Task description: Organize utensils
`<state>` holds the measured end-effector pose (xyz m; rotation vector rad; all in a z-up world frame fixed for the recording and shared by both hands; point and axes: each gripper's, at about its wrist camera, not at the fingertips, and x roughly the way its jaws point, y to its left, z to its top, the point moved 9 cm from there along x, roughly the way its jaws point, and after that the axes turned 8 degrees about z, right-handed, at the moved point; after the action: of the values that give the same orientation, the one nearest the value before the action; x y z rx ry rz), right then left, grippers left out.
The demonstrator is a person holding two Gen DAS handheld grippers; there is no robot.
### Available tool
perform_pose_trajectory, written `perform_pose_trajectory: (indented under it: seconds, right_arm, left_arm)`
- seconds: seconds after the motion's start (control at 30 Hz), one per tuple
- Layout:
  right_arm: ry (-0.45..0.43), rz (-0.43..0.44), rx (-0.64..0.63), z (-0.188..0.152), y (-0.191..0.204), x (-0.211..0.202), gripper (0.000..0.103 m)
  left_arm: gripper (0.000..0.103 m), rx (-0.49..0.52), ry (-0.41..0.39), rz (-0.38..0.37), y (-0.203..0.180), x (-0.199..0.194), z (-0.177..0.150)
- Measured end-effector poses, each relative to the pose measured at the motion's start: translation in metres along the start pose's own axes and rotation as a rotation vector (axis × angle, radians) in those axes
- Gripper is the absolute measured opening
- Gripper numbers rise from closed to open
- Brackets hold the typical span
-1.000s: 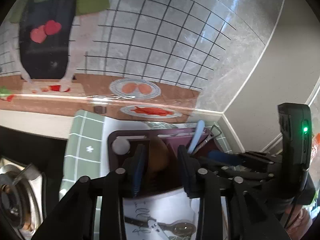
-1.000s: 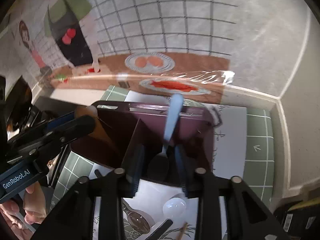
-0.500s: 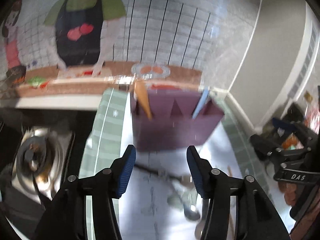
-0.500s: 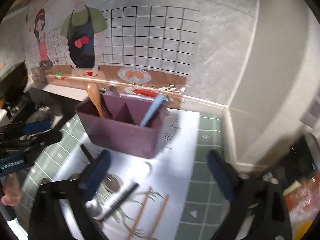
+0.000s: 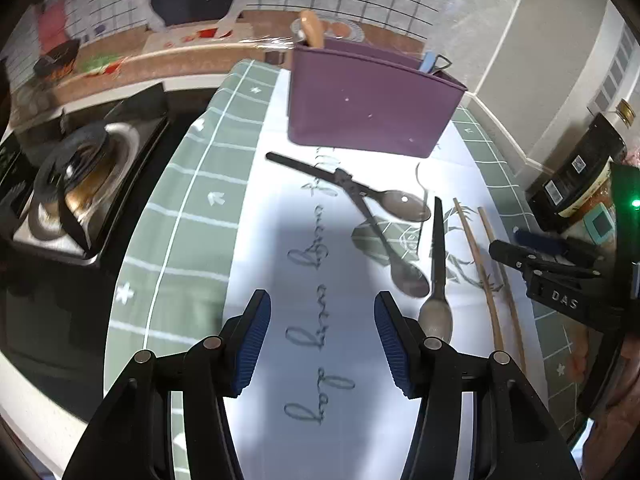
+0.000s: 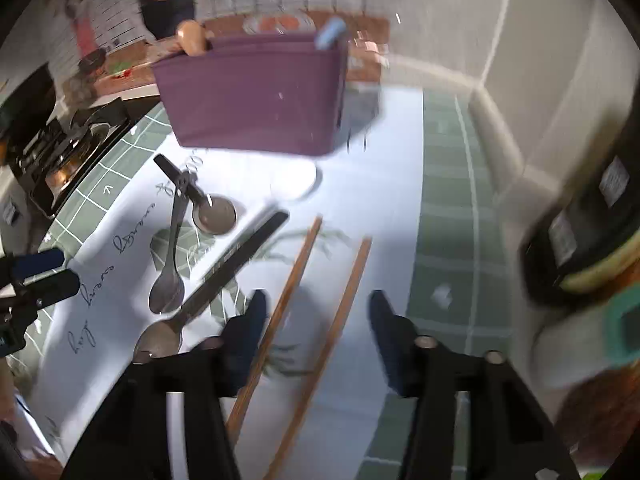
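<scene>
A purple caddy [image 5: 372, 104] stands at the far end of the white mat [image 5: 304, 280]. It holds a wooden spoon [image 5: 312, 32] and a blue-handled utensil [image 5: 428, 62]. Three spoons lie on the mat: two crossed ones [image 5: 348, 184] [image 5: 400, 260] and a black-handled one [image 5: 438, 264]. Right of them lie two wooden chopsticks [image 6: 288, 280] [image 6: 340, 312]. My left gripper [image 5: 322, 336] hovers open over bare mat, left of the spoons. My right gripper [image 6: 316, 332] hangs above the chopsticks. Its jaws are closing, and the pads touch neither stick.
A gas burner [image 5: 80, 184] sits to the left, past the green checked cloth [image 5: 180, 200]. Dark bottles and jars [image 5: 580, 168] stand at the right by the wall corner. A white rounded object [image 6: 296, 180] lies blurred just in front of the caddy.
Both grippers let go of the utensils in the caddy, drew back from it and sank toward the mat. Their jaws now stand apart with nothing held.
</scene>
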<state>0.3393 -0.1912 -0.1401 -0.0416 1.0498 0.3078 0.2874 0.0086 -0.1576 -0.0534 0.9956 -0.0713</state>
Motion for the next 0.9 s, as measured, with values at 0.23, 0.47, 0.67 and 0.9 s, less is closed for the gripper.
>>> perform_pose_trajectory:
  seconds: [0.23,0.47,0.67,0.9]
  right_arm:
    - [0.023,0.069,0.103,-0.011,-0.005,0.013,0.023]
    - [0.053,0.109,0.105,-0.015,0.003,0.014,0.006]
    - [0.028,0.153,0.109,-0.014,0.014,-0.002,0.006]
    - [0.024,0.148,0.106,-0.021,0.015,-0.015,0.006]
  left_arm:
    - [0.055,0.022,0.000,0.018,-0.002,0.000,-0.005]
    - [0.055,0.045,0.019,0.008,-0.011,0.006,-0.004]
    - [0.055,0.064,0.031,0.000,-0.019,0.010,-0.006]
    - [0.055,0.104,0.027,-0.023,-0.034,0.013,0.001]
